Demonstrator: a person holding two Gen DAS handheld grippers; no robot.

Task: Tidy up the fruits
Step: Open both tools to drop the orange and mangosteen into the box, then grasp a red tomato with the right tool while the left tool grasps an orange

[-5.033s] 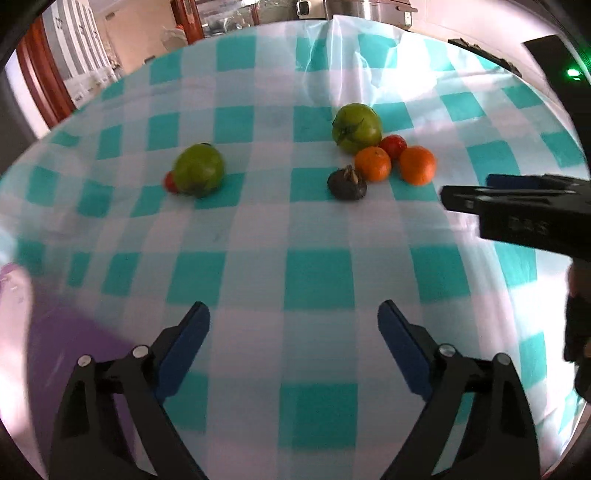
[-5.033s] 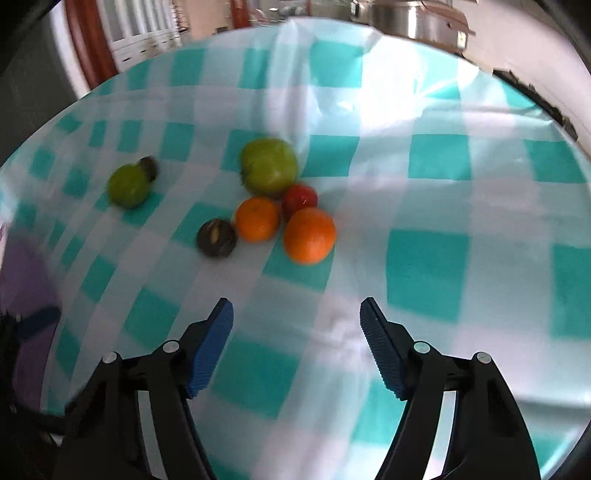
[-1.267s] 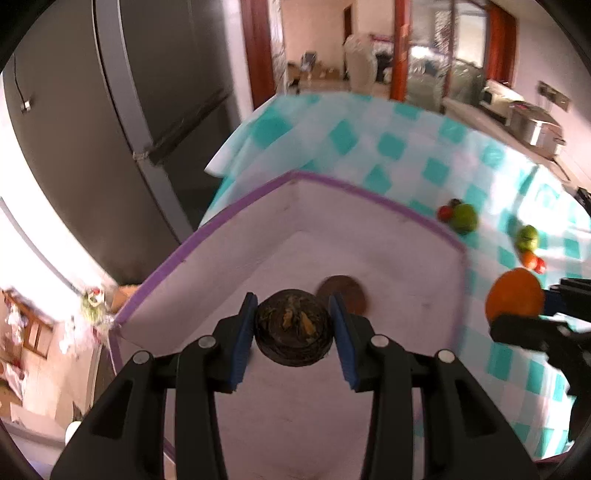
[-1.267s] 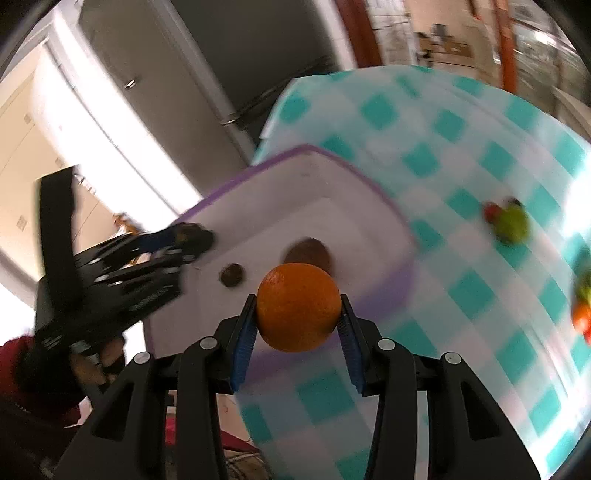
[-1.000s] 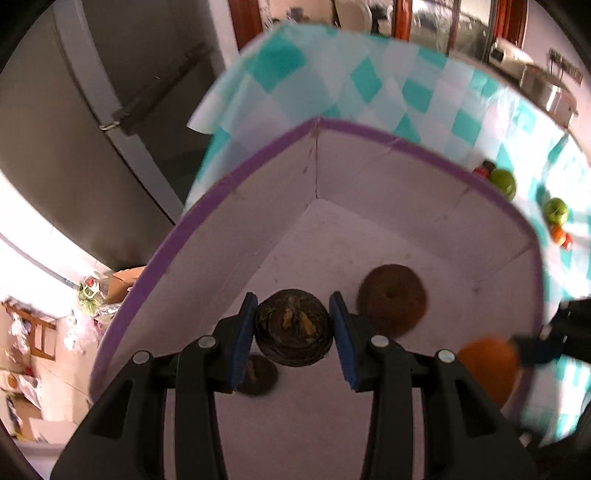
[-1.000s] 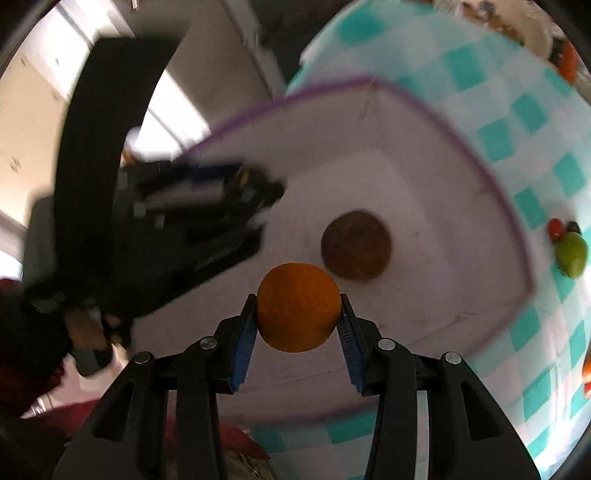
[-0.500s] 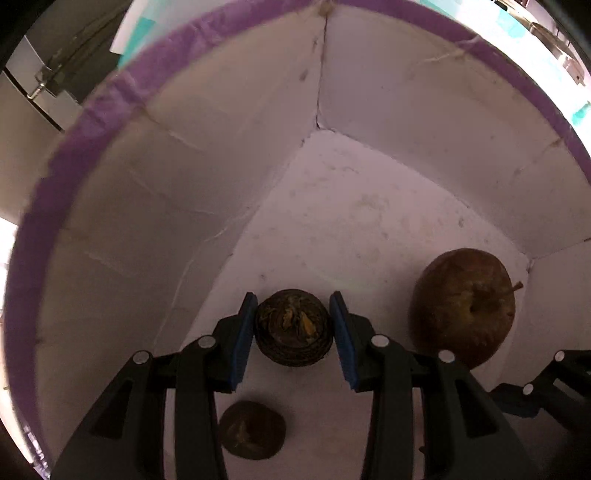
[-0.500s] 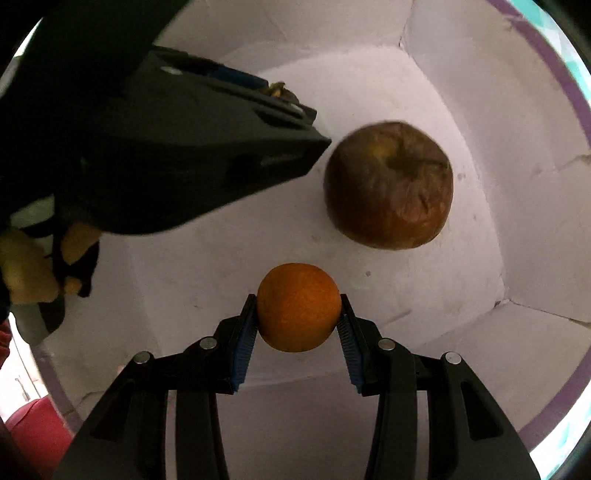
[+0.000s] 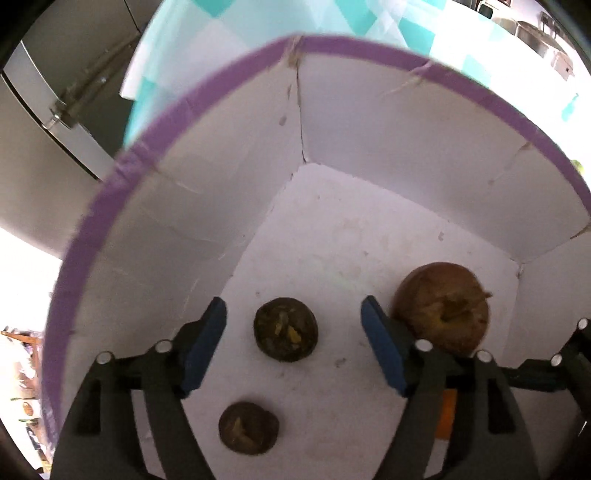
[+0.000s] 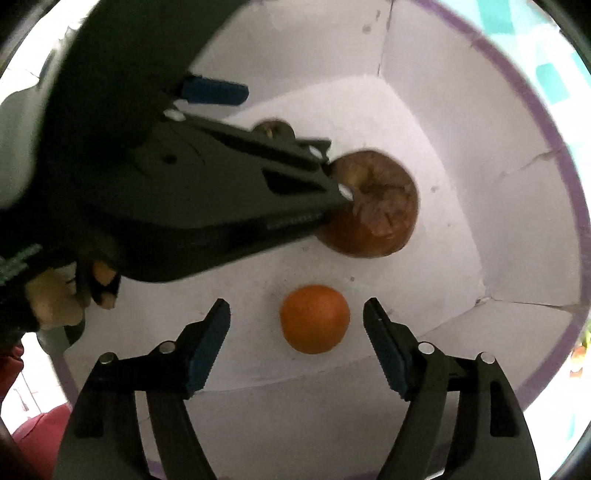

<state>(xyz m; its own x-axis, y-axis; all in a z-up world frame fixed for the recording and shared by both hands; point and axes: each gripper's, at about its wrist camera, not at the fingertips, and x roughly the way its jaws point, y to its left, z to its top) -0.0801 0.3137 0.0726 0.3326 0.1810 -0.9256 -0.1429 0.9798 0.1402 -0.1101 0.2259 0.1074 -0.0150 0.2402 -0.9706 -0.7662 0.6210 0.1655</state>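
Both grippers reach down into a white box with a purple rim (image 9: 229, 77). My left gripper (image 9: 293, 343) is open, and a dark shrivelled fruit (image 9: 285, 334) lies on the box floor between its fingers. A second small dark fruit (image 9: 246, 432) lies nearer. A brown rotten apple (image 9: 443, 306) sits to the right. My right gripper (image 10: 297, 343) is open, with an orange (image 10: 314, 318) lying on the floor between its fingers. The brown apple (image 10: 373, 206) lies beyond it, partly hidden by the left gripper's body (image 10: 207, 184).
The box walls (image 10: 517, 221) close in on all sides. The teal checked tablecloth (image 9: 369, 22) shows beyond the rim. A grey fridge door (image 9: 55, 92) stands to the left. The two grippers sit close together inside the box.
Both grippers have opened. The dark fruit and the orange have dropped out of the fingers onto the box floor. Both cameras have pulled back slightly.
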